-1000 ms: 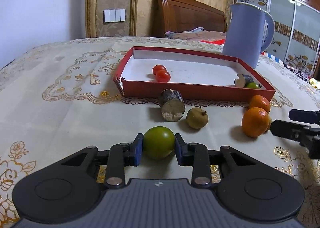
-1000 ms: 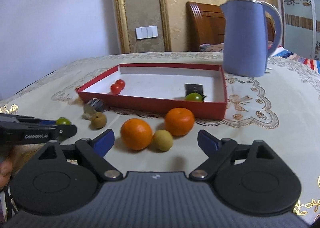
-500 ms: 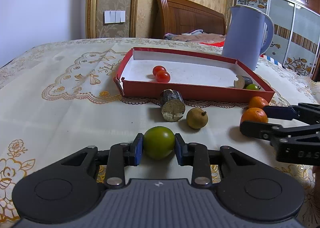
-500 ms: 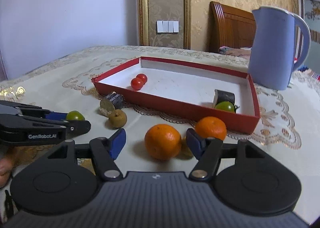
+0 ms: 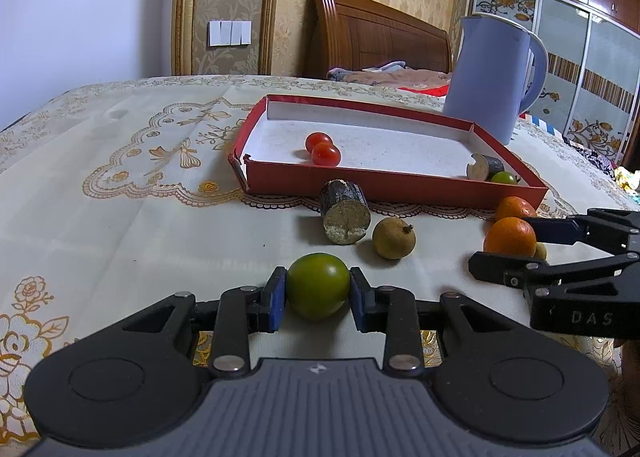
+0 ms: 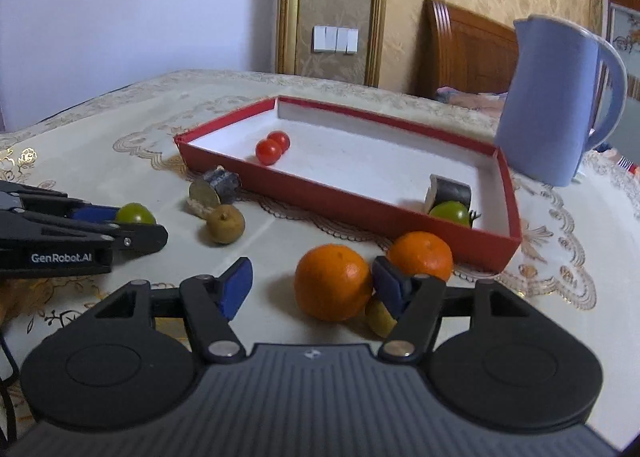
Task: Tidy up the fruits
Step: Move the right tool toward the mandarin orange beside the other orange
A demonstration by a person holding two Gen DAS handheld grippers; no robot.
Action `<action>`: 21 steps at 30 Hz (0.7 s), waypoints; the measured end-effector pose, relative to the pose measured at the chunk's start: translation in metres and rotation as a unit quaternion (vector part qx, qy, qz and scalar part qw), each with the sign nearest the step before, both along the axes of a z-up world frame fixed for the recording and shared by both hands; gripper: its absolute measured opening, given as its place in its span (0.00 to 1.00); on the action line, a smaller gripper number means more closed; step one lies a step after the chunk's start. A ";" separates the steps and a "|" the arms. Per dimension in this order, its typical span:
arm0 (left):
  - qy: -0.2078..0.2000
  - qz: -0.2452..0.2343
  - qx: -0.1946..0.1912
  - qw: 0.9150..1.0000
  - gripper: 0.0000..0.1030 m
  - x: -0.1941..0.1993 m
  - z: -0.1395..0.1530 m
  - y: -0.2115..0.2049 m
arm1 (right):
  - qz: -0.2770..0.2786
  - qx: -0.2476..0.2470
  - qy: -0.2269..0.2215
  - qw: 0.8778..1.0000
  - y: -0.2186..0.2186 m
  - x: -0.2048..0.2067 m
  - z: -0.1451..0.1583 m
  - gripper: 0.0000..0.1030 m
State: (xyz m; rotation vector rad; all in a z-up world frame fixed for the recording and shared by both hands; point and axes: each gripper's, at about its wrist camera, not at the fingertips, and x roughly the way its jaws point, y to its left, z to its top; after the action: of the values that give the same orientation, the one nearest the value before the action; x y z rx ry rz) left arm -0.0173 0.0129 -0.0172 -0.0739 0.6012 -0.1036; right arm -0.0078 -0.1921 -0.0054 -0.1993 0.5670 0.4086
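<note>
Both units identical: left gripper (image 5: 318,299) and right gripper (image 6: 310,289) have matte black linkage arms, silver pivot screws, blue finger pads, ribbed grey housing with small centre logo, round black discs either side; white "GenRobot.AI" and "DAS" side lettering.

A plain pale wall (image 5: 80,5) fills the left side of the room. Beside it runs a gold-framed panel (image 5: 228,1) of patterned beige wallpaper, with a row of white light switches (image 5: 229,33) set on it. Further right stands a carved wooden headboard (image 5: 372,41), with rumpled bedding (image 5: 384,75) at its foot. At the far right is a wardrobe (image 5: 580,53) with wooden upper doors and sliding panels decorated with flowers and stripes. The worktop (image 5: 120,177) is draped in a cream cloth with gold embroidery. The light is soft and even.
</note>
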 end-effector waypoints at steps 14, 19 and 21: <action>0.000 0.000 -0.003 1.000 0.31 0.000 0.000 0.001 | -0.024 -0.031 0.009 0.999 0.015 0.012 -0.005 0.64; -0.001 0.000 -0.008 1.000 0.31 0.000 0.000 0.002 | -0.036 -0.015 -0.003 0.999 0.009 0.005 -0.003 0.45; -0.001 0.000 -0.007 1.000 0.31 0.000 -0.001 0.003 | -0.046 -0.008 -0.001 0.999 0.005 0.008 -0.003 0.40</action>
State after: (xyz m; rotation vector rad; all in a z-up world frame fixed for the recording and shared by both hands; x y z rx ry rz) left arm -0.0173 0.0157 -0.0178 -0.0868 0.5985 -0.1077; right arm -0.0003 -0.1875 -0.0083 -0.1879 0.5759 0.3147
